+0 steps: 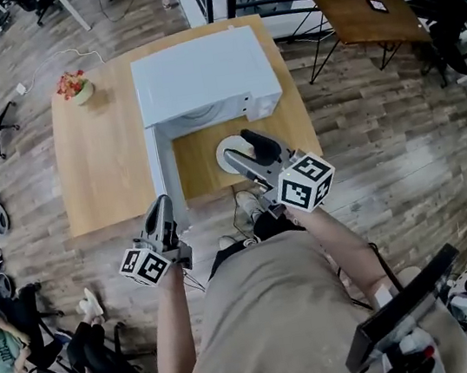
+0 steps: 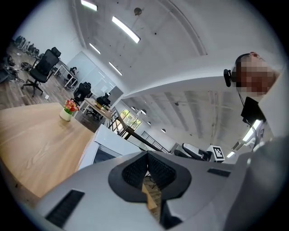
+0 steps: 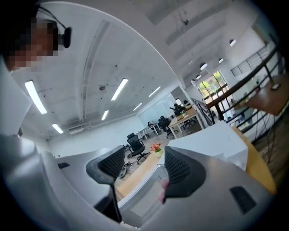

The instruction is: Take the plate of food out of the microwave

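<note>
The white microwave [image 1: 204,80] stands on a wooden table [image 1: 103,167], and its door [image 1: 163,170] is swung out toward me. A white plate [image 1: 228,163] lies on the table in front of the open cavity, partly hidden. Its food does not show. My right gripper [image 1: 240,147] hangs over the plate. In the right gripper view its jaws [image 3: 142,158] stand apart, with only the door and table showing between them. My left gripper [image 1: 163,205] sits at the door's near edge with its pads pressed together [image 2: 146,159] on nothing.
A small pot of flowers [image 1: 74,86] stands at the table's far left corner. A dark brown table [image 1: 359,8] and a black railing lie behind to the right. Office chairs and a seated person [image 1: 4,345] are on the left. Wooden floor surrounds the table.
</note>
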A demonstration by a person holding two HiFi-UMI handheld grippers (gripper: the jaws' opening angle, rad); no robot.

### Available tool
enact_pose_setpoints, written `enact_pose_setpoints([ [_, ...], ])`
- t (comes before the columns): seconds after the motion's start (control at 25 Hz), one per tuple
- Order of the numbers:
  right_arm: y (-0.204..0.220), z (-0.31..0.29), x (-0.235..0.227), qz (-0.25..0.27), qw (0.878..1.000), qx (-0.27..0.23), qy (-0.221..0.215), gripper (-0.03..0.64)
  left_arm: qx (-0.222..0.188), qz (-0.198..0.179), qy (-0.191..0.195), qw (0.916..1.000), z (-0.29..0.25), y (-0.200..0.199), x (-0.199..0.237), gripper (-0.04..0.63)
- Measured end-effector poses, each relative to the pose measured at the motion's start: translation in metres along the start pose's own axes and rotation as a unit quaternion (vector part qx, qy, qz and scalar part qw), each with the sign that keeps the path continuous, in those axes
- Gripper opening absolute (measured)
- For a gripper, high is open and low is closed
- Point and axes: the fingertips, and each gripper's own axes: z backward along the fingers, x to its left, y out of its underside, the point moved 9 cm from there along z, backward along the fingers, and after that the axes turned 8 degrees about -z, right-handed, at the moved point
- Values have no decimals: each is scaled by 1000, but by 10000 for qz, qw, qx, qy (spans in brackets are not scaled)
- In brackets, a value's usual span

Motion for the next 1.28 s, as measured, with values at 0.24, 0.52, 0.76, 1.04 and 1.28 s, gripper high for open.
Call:
enact_pose_setpoints([
  [0.24, 17, 47, 44, 884, 9916, -352, 873, 287, -96, 88, -38, 9999, 57, 19, 15, 3],
  [0.52, 44, 104, 63, 1066, 9764, -280, 1857, 165, 11, 251, -26, 9997, 98, 43, 26, 3],
  [0.76, 63, 136, 67, 1011, 9734, -403, 2018, 164, 50, 179, 69, 9998, 113, 57, 16, 3],
  [1.04, 78, 138, 70, 829, 9788, -382, 1834, 164, 83, 227, 72, 9997, 128, 68, 3, 3],
  [1.28, 77, 132, 77, 911, 9814, -325, 1657, 164, 172, 261, -58, 9995, 133, 74, 11, 3],
])
